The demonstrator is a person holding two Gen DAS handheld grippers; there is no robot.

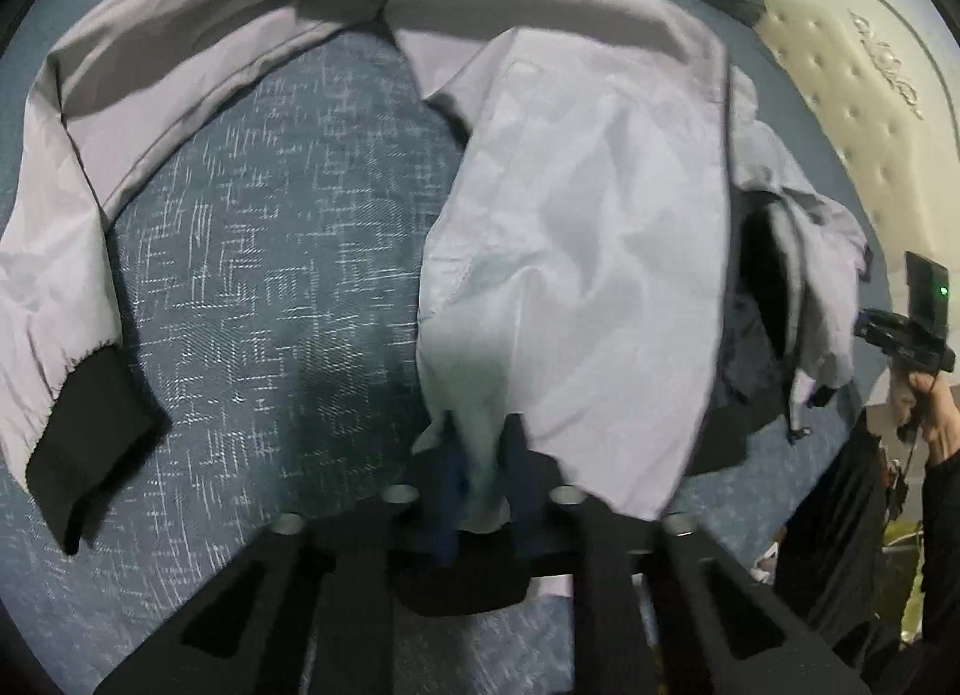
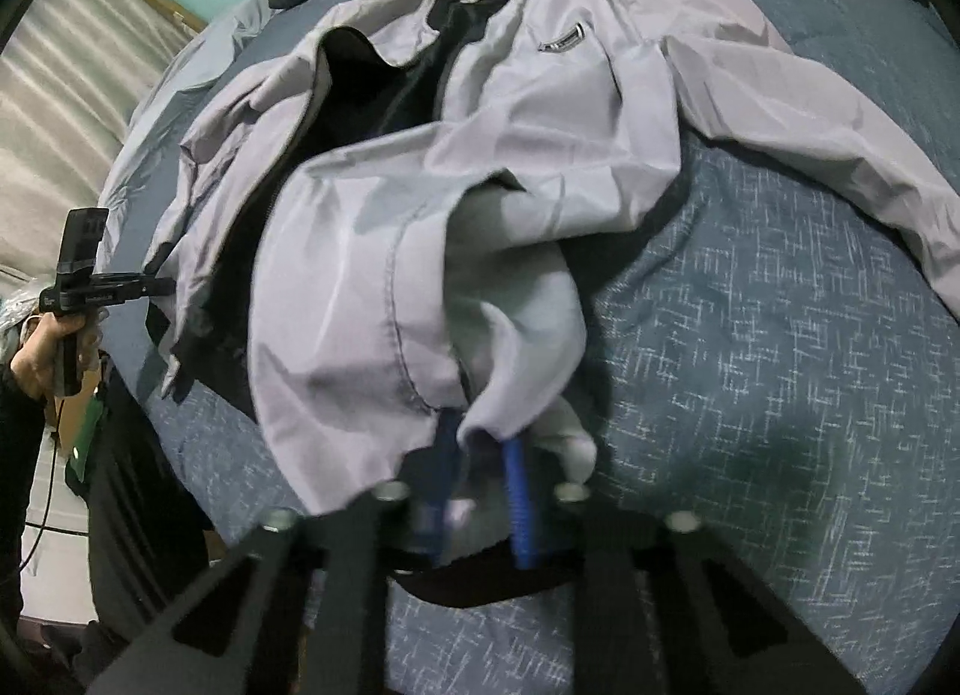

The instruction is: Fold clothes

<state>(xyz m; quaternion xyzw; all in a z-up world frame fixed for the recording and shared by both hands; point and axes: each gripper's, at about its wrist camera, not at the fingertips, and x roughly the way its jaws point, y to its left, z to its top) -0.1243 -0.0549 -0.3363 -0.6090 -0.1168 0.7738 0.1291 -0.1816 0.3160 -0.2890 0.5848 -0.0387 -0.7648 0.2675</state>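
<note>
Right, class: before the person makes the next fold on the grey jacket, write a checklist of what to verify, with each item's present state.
1. Left hand-held gripper shut on jacket fabric: ok.
2. Right hand-held gripper shut on jacket fabric: ok.
3. Jacket lying flat on the blue bedspread: not ok, bunched and partly lifted.
4. Sleeve with black cuff spread out to the side: ok.
5. Front closed: not ok, black lining shows.
6. Both holds on matching hem corners: cannot tell.

Blue patterned bed (image 1: 252,287) bears grey jacket (image 1: 576,251), perhaps partly lifted.
</note>
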